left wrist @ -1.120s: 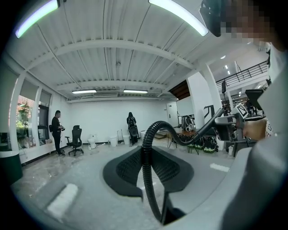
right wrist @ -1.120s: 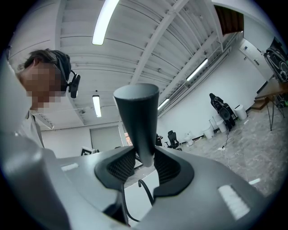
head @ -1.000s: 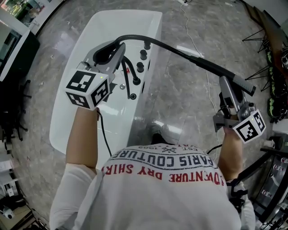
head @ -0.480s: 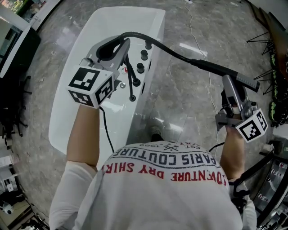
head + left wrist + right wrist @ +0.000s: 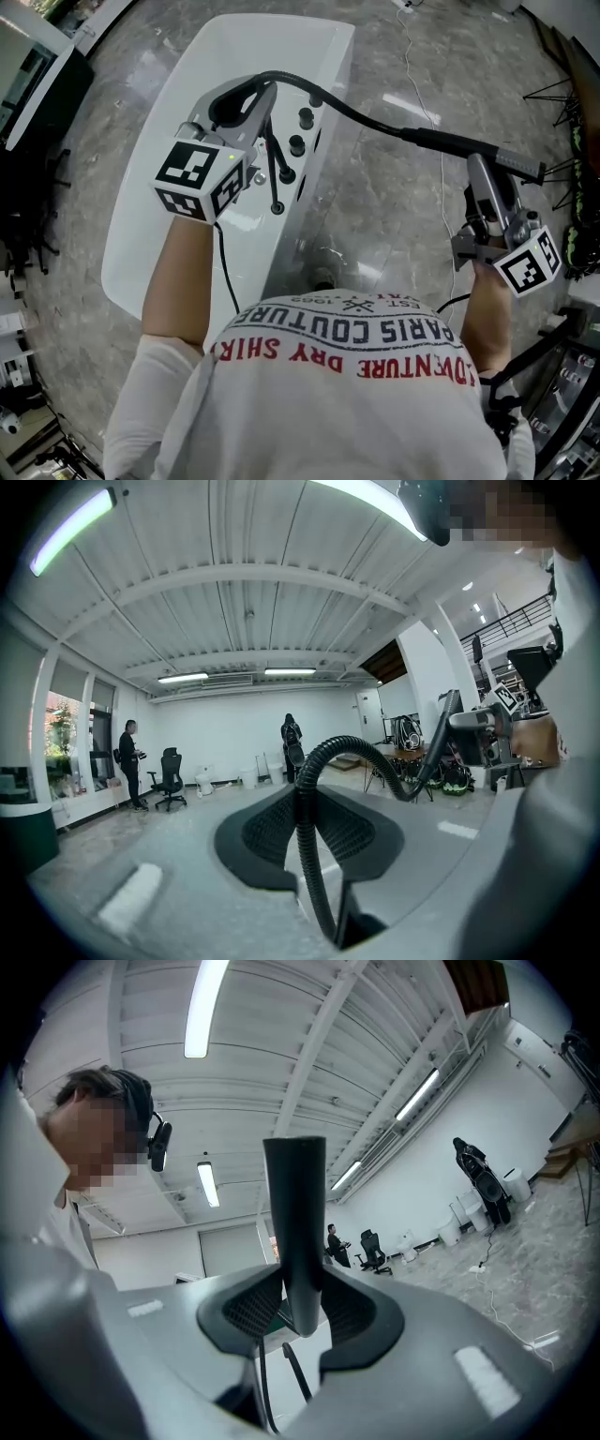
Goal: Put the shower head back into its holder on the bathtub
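A black corrugated hose (image 5: 337,101) arcs from the white bathtub (image 5: 187,103) out to the right, where it ends in the black shower head handle (image 5: 469,146). My left gripper (image 5: 247,96) hovers over the tub rim, shut on the hose (image 5: 306,827) close to where it drops to the rim. My right gripper (image 5: 481,171) is out over the floor to the right of the tub, shut on the handle (image 5: 296,1232), which stands up between its pads. Several black fittings (image 5: 298,145) line the rim; I cannot tell which one is the holder.
Grey marble floor (image 5: 394,216) lies between the tub and my right gripper. A white cable (image 5: 418,75) runs across it at the back. Black stands and gear (image 5: 572,141) crowd the right edge. Dark furniture (image 5: 28,141) stands to the left of the tub.
Both grippers have shifted a little, carrying the hose and shower head along, and both grips are unchanged. The handle now lies slightly higher and flatter in the head view.
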### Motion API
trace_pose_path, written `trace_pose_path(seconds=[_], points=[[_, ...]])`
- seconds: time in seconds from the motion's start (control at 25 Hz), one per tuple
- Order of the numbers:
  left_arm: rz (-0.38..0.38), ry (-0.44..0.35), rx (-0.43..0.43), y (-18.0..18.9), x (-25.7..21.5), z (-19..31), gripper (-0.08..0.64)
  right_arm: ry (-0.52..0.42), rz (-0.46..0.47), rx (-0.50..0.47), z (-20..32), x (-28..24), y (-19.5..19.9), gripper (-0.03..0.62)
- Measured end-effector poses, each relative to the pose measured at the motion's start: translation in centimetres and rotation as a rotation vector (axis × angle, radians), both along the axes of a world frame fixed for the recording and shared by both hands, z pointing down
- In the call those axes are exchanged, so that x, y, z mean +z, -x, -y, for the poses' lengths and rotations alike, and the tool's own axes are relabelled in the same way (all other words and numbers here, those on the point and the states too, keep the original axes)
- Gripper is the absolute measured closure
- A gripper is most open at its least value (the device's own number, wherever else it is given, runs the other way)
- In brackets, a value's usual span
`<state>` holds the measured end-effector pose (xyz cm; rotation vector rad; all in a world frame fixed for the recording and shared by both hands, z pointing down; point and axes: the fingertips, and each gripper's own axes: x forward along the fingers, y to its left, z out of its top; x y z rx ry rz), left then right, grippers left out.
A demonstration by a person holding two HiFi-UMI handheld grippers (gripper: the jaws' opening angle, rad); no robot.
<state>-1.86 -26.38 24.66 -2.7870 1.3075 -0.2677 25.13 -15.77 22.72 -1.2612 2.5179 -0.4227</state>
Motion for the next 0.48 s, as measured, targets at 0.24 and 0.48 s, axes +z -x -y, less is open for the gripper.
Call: trace_pose_path(seconds=[0.24,0.48], points=[[0.001,0.000,-0.020,0.7,0.2,0.7,0.495,0.014,-0.005,-0.008,0.3,0.1,0.4,0.460],[-0.015,0.038,-0.037,1.5,2.4,0.6,0.494,0.014,-0.010,-0.041,0.6,0.9,1.0,0.460]])
